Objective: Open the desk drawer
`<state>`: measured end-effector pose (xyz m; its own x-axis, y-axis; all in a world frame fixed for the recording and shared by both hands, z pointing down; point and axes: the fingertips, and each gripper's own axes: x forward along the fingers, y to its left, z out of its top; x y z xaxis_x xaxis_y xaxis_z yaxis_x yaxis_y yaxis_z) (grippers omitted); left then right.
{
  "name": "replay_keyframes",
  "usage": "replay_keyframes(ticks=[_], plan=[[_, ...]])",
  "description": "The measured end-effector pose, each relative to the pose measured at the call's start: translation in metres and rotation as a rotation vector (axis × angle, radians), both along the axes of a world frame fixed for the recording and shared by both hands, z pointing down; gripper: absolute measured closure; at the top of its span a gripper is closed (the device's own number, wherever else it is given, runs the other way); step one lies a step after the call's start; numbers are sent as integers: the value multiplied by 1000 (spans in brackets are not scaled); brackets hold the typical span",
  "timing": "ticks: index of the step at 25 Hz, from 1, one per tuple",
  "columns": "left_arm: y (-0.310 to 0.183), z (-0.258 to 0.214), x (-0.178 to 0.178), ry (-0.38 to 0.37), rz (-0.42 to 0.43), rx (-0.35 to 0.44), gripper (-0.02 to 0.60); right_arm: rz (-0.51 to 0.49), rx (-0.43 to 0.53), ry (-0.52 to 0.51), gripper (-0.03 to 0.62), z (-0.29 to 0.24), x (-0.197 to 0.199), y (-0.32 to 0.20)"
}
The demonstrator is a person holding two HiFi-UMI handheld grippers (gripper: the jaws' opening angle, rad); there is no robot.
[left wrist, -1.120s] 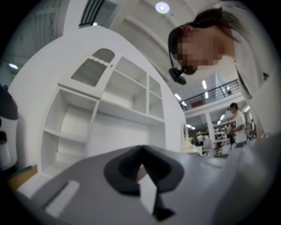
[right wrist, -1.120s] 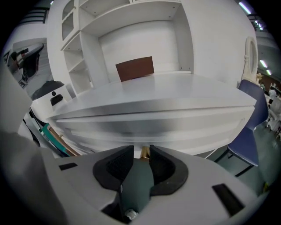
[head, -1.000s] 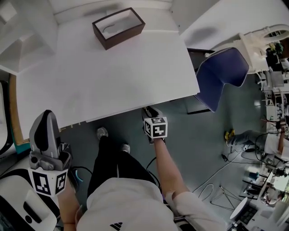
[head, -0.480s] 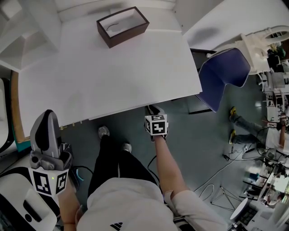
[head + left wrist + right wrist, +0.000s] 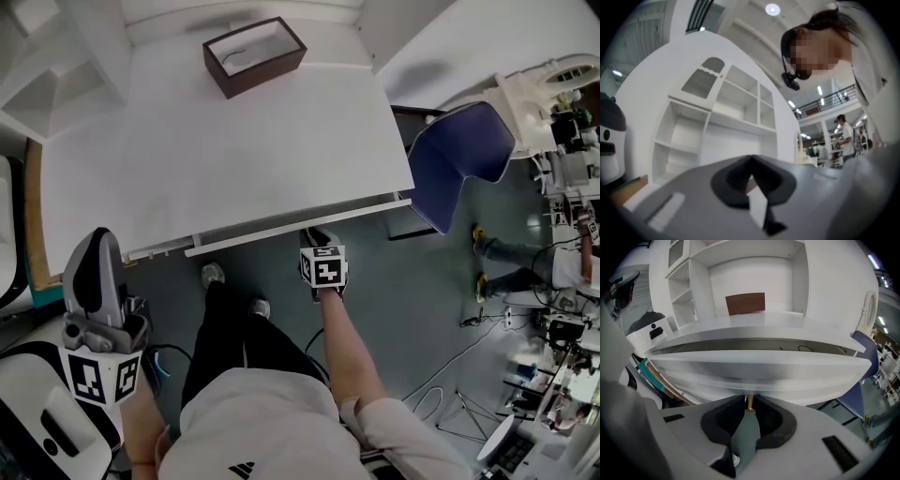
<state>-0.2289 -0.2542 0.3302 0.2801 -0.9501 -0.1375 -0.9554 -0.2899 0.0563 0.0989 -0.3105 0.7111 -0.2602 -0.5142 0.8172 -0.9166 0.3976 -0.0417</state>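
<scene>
The white desk [image 5: 234,150] fills the upper half of the head view. Its drawer front [image 5: 281,236] stands a little way out from under the near edge, a pale strip across the right gripper view [image 5: 759,369]. My right gripper [image 5: 314,236] points down at that front. Its jaws have just been closing and now pinch the small brass drawer knob [image 5: 750,401] at their tips. A narrow dark gap shows above the drawer front. My left gripper [image 5: 97,242] hangs off the desk's near left corner, away from the drawer, jaws [image 5: 750,159] together and holding nothing.
A brown open box [image 5: 254,56] sits at the desk's far side, in front of white shelving [image 5: 56,75]. A blue chair [image 5: 459,159] stands right of the desk. The person's feet [image 5: 214,275] are under the near edge. Cables and another person's legs [image 5: 525,253] lie right.
The drawer front has slid out from under the desk edge toward me, with the right gripper at its knob. The left gripper has stayed put.
</scene>
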Motion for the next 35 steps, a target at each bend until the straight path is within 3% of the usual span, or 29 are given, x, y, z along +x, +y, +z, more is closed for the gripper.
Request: replay_keyframes(ticks=[35], plan=[[64,-30,57,1,16,81,575,-18,-28,-24,523,3,35,109]])
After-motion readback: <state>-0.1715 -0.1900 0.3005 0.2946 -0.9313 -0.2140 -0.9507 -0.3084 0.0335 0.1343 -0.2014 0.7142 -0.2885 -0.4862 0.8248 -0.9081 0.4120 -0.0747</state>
